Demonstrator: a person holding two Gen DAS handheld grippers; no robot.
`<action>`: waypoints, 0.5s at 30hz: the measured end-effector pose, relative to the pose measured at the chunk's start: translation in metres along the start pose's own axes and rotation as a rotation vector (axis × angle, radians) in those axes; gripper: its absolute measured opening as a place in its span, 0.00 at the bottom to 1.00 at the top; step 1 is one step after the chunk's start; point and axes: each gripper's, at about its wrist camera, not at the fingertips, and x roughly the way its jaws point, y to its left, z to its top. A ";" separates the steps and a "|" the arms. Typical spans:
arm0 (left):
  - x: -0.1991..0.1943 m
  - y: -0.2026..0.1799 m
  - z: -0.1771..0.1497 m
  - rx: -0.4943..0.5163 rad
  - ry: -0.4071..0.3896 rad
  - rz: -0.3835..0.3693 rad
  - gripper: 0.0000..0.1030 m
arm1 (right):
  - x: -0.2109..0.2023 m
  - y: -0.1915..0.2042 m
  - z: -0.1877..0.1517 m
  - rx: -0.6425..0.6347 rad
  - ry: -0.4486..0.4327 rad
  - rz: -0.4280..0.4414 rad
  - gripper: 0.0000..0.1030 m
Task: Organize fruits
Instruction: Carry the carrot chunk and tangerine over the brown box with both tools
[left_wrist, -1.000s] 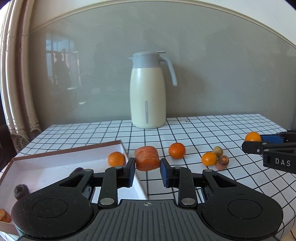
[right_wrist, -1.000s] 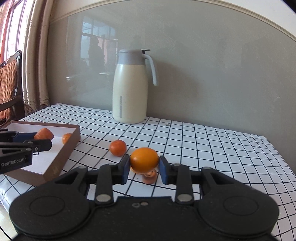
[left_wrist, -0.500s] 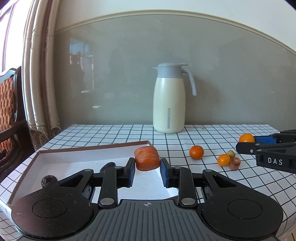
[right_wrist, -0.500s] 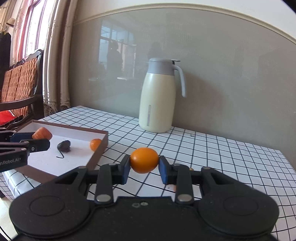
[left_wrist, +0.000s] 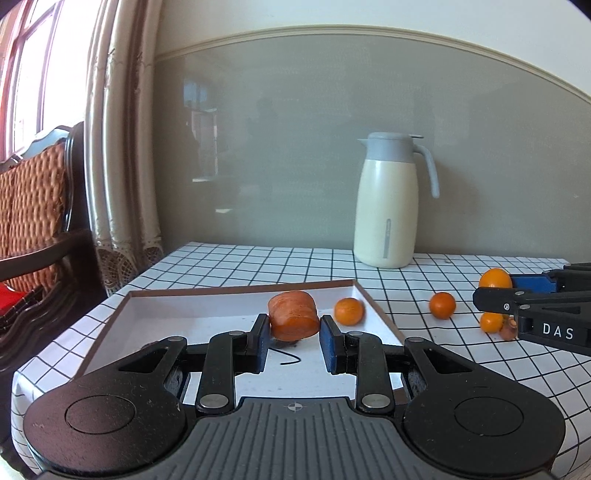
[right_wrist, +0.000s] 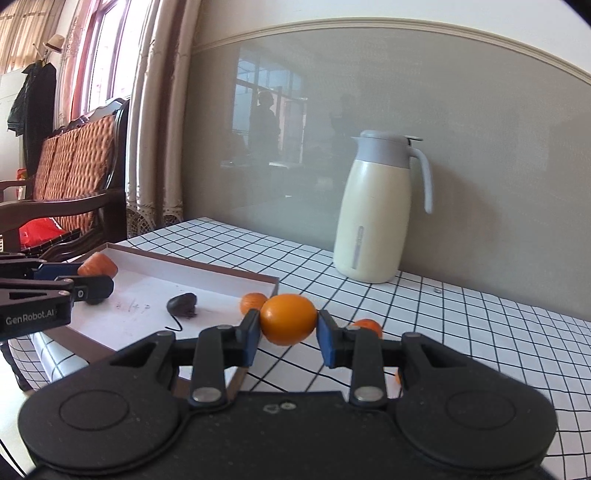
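Tray (left_wrist: 207, 295) with tangerine (left_wrist: 348, 311) inside

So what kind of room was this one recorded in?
Most likely a home living or dining room: a table with a checked cloth holding a thermos jug, a cushioned wooden bench and a curtained window alongside.

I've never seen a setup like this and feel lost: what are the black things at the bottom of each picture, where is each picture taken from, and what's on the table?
They are hand-held two-finger grippers, each with a camera looking along its fingers. In the left camera's view, the left gripper clamps a carrot chunk over a shallow box. In the right camera's view, the right gripper clamps an orange fruit. On the checked tablecloth stand a cream jug and small loose oranges.
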 end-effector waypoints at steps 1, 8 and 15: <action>0.000 0.003 -0.001 -0.003 0.001 0.005 0.29 | 0.001 0.003 0.001 -0.002 -0.002 0.007 0.24; -0.002 0.022 -0.004 -0.015 0.004 0.042 0.29 | 0.010 0.024 0.005 -0.019 -0.009 0.051 0.24; -0.002 0.043 -0.007 -0.035 0.014 0.078 0.29 | 0.020 0.042 0.008 -0.030 -0.008 0.089 0.24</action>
